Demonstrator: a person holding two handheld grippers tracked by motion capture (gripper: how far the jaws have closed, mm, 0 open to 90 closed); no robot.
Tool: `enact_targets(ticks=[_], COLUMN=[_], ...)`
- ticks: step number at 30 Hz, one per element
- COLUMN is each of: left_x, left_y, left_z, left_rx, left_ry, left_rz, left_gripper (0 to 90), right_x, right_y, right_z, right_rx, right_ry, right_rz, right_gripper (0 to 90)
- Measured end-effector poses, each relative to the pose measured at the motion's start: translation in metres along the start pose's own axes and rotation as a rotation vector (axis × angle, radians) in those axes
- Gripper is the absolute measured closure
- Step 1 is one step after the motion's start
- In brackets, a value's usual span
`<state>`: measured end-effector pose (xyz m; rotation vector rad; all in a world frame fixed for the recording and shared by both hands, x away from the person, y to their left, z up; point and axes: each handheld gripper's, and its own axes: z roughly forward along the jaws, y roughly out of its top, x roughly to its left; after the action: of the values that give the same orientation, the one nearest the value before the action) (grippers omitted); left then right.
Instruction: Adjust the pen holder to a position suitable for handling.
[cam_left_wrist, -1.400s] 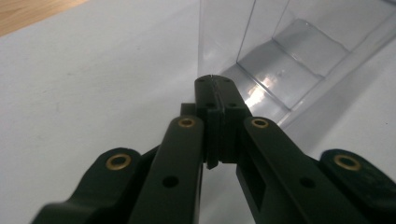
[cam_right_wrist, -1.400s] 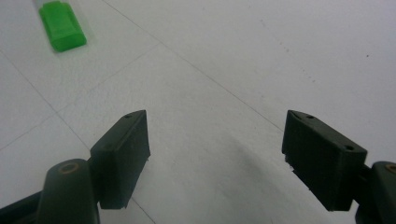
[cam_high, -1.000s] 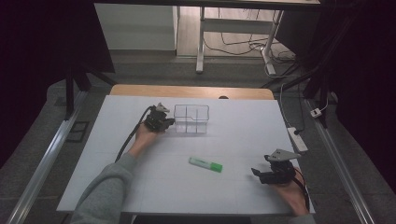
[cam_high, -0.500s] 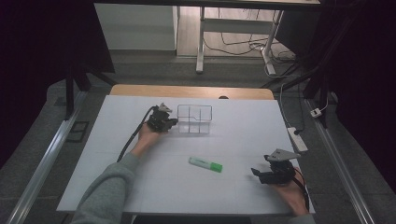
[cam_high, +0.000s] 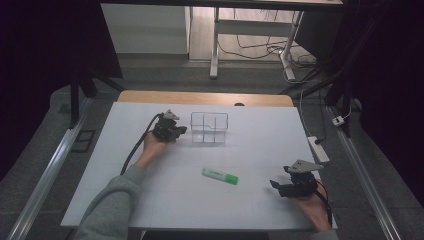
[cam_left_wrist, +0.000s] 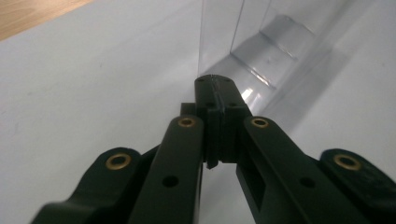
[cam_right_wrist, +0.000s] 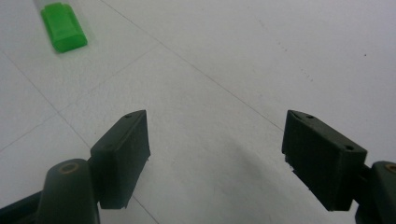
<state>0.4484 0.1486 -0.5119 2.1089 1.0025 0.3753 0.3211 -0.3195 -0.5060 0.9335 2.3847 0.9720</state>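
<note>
A clear plastic divided container (cam_high: 209, 128) stands at the back middle of the white table (cam_high: 260, 135). My left gripper (cam_high: 181, 130) sits just to its left, pointing at it. In the left gripper view the jaws (cam_left_wrist: 215, 81) are pressed together with nothing between them, and the container's (cam_left_wrist: 261, 51) near corner rises right beyond the tips. A green highlighter (cam_high: 220, 175) lies flat in the middle of the table. My right gripper (cam_high: 276, 184) rests near the front right, jaws (cam_right_wrist: 217, 135) wide apart over bare table. The highlighter's green cap (cam_right_wrist: 63, 25) lies ahead of it.
A wooden strip (cam_high: 205, 97) borders the table's far edge. Beyond the right edge, a white power strip (cam_high: 320, 148) lies on the floor. Desk legs and cables stand farther back.
The clear container has slid a little to the right. My left gripper has drawn back slightly to the left. The right gripper has stayed put.
</note>
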Motion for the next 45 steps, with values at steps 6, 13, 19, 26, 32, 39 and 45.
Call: enact_targets(ticks=[6, 13, 19, 26, 32, 39, 45], left_x=[-0.007, -0.012, -0.021, -0.032, -0.039, -0.043, -0.045], left_y=[-0.019, -0.040, -0.063, -0.088, -0.105, -0.119, -0.116], left_z=[-0.026, -0.061, -0.088, -0.110, -0.123, -0.130, -0.125], left_rx=[0.011, -0.021, -0.037, -0.051, -0.043, -0.043, -0.023], left_ry=[0.040, 0.064, 0.087, 0.058, 0.033, 0.002, -0.013], left_rz=[0.014, -0.012, -0.018, -0.001, -0.012, -0.012, 0.003], left_gripper=[88.8, 88.8, 88.5, 67.2, 48.8, 40.7, 37.6], right_x=[-0.002, -0.002, -0.003, -0.003, -0.003, -0.002, 0.002], right_y=[-0.002, -0.002, -0.002, -0.002, -0.001, 0.003, 0.007], right_z=[-0.001, 0.001, 0.001, 0.001, 0.000, 0.002, 0.005], right_rx=[-0.008, -0.008, -0.008, -0.011, -0.018, -0.029, -0.037], right_ry=[0.011, 0.023, 0.029, 0.028, 0.027, 0.043, 0.062], right_rz=[0.005, 0.008, 0.007, 0.008, 0.009, -0.004, -0.009], right_gripper=[22.5, 22.5, 22.6, 22.6, 22.7, 22.9, 23.4])
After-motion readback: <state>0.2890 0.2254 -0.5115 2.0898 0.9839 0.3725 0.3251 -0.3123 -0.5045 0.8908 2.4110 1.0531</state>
